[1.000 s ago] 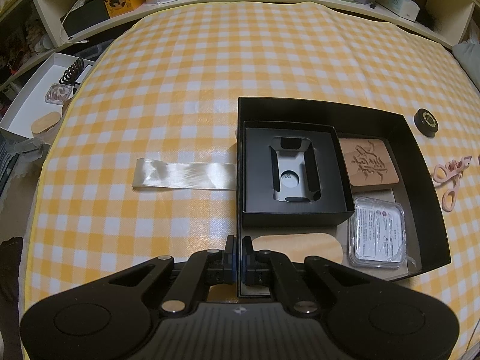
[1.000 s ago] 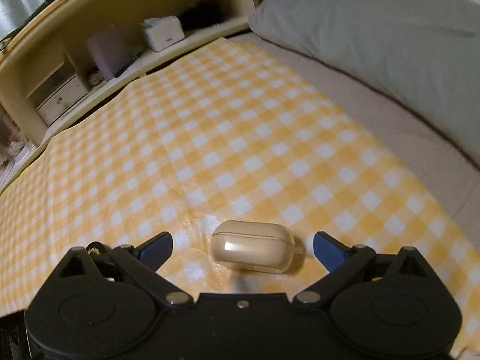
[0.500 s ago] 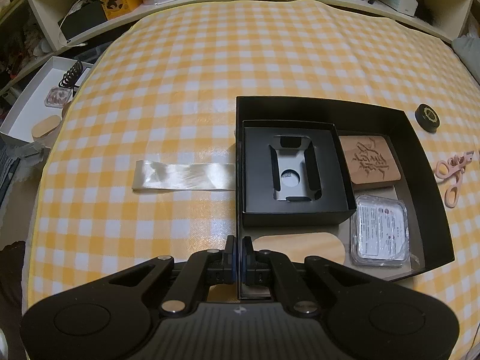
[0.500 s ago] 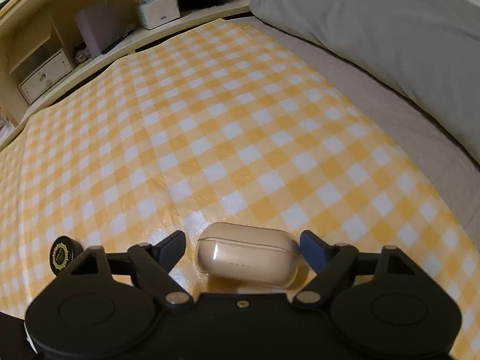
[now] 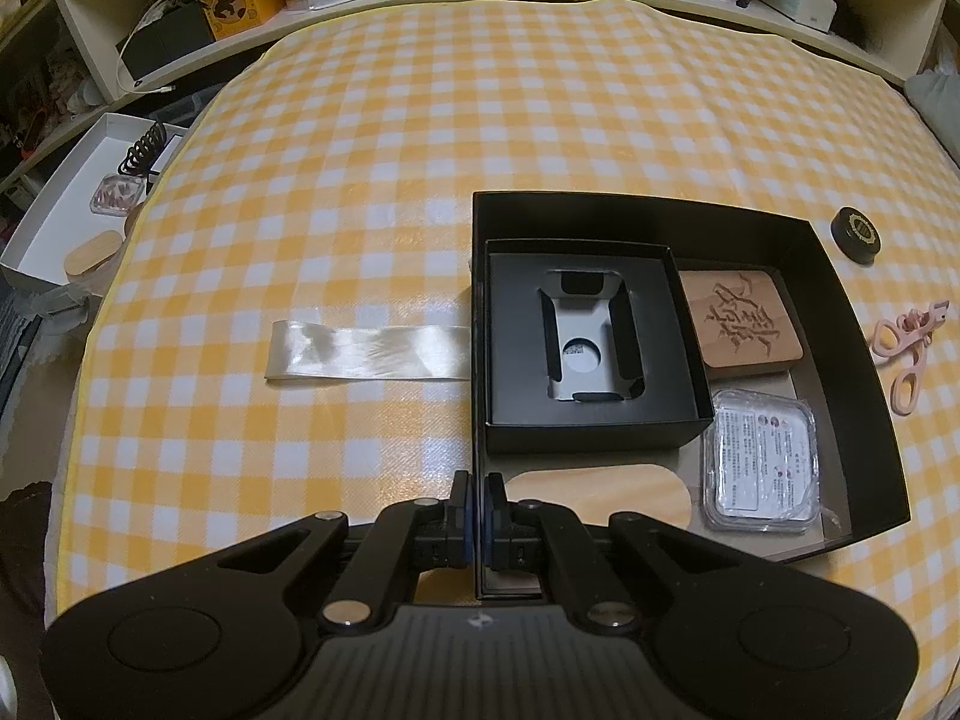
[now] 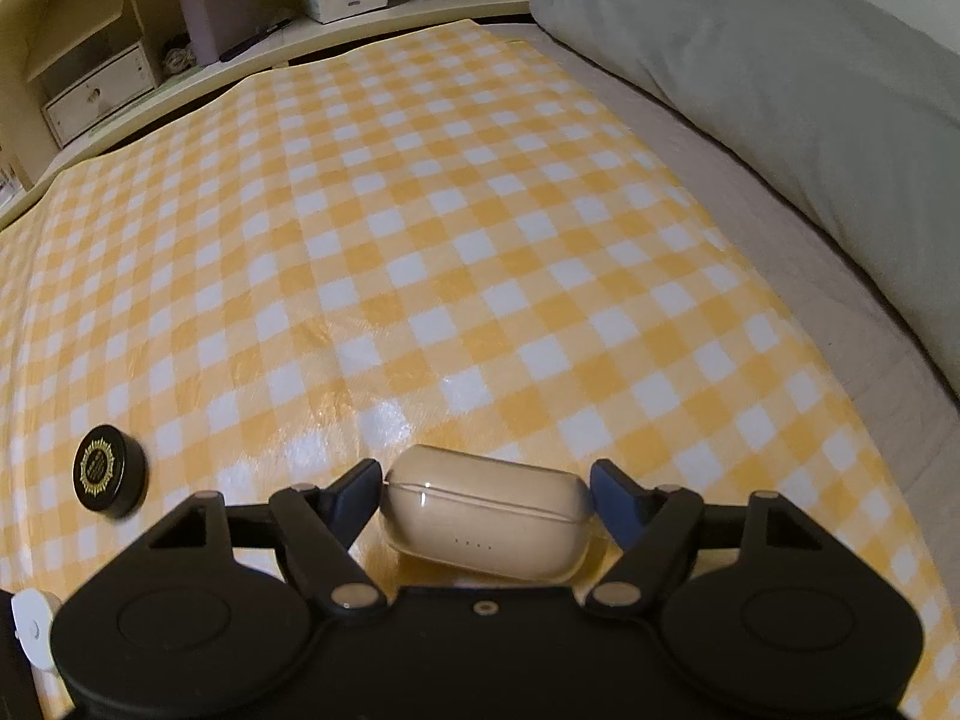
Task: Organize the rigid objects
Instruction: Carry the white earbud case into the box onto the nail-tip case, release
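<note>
The right claw (image 6: 486, 495) stood over a small cream-coloured, round-cornered plastic earbud case in a clear cover (image 6: 487, 521), which lay on the yellow-and-white checked cloth (image 6: 480, 276) near the cloth's right edge. The jaws were closing with the case between them, the blue pads just beside its short ends and not clearly pressing yet. The case looked light, stiff and glossy, so it would probably slip under a shallow grip; the short, rounded ends, taken low and square, seemed the best hold, away from the lid seam.

The left claw (image 5: 478, 516) was pressed together on the near-left wall of a large open black cardboard box (image 5: 840, 324), steadying it. Inside sat a smaller black box with a grey insert (image 5: 591, 354), a carved wooden block (image 5: 744, 318), a clear plastic packet (image 5: 759, 459) and a pale wooden oval (image 5: 600, 495).

Free room lay along the big box's far side. A round black tin with gold print (image 6: 109, 468) sat left of the case, well apart.
</note>
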{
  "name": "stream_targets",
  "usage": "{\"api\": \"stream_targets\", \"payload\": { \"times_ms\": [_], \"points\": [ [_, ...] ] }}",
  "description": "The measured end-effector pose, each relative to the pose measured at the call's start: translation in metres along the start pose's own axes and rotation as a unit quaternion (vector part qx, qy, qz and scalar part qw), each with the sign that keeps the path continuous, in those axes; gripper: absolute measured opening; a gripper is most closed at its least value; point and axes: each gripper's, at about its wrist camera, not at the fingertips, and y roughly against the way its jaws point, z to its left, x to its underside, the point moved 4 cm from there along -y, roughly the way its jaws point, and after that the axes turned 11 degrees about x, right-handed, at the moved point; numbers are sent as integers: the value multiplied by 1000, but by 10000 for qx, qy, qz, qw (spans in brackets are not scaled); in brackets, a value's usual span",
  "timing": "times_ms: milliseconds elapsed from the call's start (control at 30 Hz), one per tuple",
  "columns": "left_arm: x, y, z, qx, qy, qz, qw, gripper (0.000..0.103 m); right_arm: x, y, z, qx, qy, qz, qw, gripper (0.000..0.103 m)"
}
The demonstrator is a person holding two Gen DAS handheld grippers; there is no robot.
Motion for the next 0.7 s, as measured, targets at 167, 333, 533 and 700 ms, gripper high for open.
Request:
{"api": "stream_targets", "payload": {
  "times_ms": [167,333,533,700],
  "points": [
    [0,0,0,-4,-2,0,10000,3,-3,27,7,-396,94,-247,9989,77],
    [0,0,0,-8,-6,2,10000,3,4,67,34,-1089,422,-479,9920,77],
    [0,-1,0,0,-4,2,10000,3,31,121,82,-2113,920,-594,9713,77],
    [-1,-1,0,-9,-14,2,10000,3,62,163,128,-2829,1566,-735,9434,77]
  ]
}}
